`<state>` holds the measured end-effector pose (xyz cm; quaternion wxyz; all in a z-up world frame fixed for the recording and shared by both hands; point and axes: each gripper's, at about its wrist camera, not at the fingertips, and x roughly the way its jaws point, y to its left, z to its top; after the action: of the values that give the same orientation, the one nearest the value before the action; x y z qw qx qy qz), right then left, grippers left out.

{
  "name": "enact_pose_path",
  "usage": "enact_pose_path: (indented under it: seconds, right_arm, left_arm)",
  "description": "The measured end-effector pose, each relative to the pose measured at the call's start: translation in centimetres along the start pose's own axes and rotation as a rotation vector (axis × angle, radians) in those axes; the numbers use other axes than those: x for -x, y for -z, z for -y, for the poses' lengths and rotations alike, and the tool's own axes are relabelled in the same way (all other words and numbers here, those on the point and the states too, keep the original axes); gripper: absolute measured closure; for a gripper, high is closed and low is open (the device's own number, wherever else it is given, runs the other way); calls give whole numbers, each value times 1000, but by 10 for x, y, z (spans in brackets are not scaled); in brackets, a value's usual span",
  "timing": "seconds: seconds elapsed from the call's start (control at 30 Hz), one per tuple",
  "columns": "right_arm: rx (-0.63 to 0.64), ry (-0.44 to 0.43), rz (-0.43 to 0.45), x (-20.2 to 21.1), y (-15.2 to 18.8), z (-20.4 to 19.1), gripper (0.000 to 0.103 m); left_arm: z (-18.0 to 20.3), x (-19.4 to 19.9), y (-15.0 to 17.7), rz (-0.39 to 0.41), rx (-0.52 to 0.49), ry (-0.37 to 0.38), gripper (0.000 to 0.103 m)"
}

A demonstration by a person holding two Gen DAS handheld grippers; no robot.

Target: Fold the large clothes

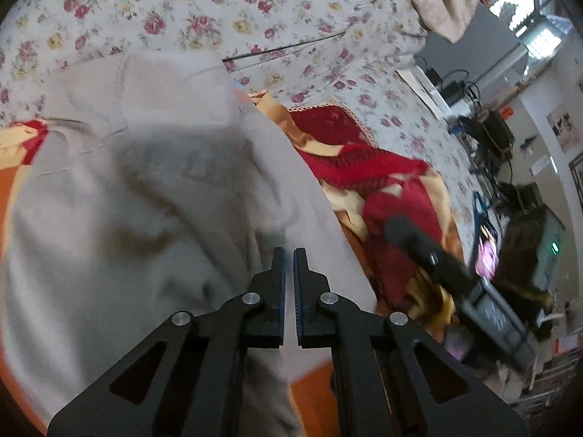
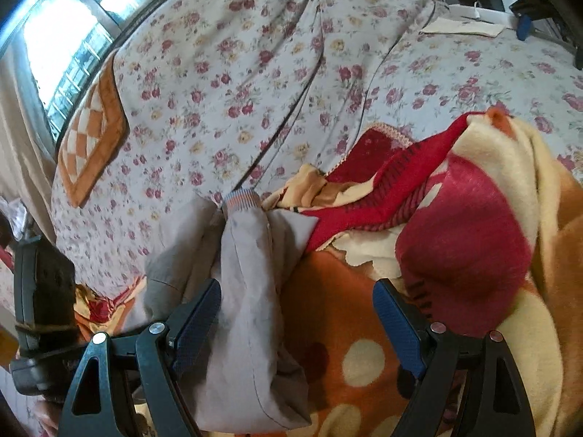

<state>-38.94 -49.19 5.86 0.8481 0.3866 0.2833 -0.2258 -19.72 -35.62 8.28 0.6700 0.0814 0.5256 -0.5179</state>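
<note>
A large pale grey jacket lies on an orange blanket on the bed. My left gripper is shut on a fold of the jacket's edge, which runs between its blue pads. In the right wrist view a grey sleeve with a striped ribbed cuff lies along the blanket. My right gripper is open wide and empty, its left pad beside the sleeve. The right gripper's black body shows in the left wrist view, and the left gripper's body shows at the left edge of the right wrist view.
A red, cream and orange blanket is bunched to the right of the jacket. The floral bedsheet spreads beyond. A checkered orange cushion lies at far left by the window. Desks with electronics and cables stand past the bed's edge.
</note>
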Motion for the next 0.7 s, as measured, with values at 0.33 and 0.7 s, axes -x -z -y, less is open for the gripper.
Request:
enact_pose_path:
  seconds: [0.33,0.7]
  right_arm:
    - [12,-158,-40,6,7,-32,20]
    - [29,-340,-260,-20,34,-86,14]
  left_arm:
    - [-31,99,34,116,-89,-172,68]
    - [-102,78,75,118,33,-475,60]
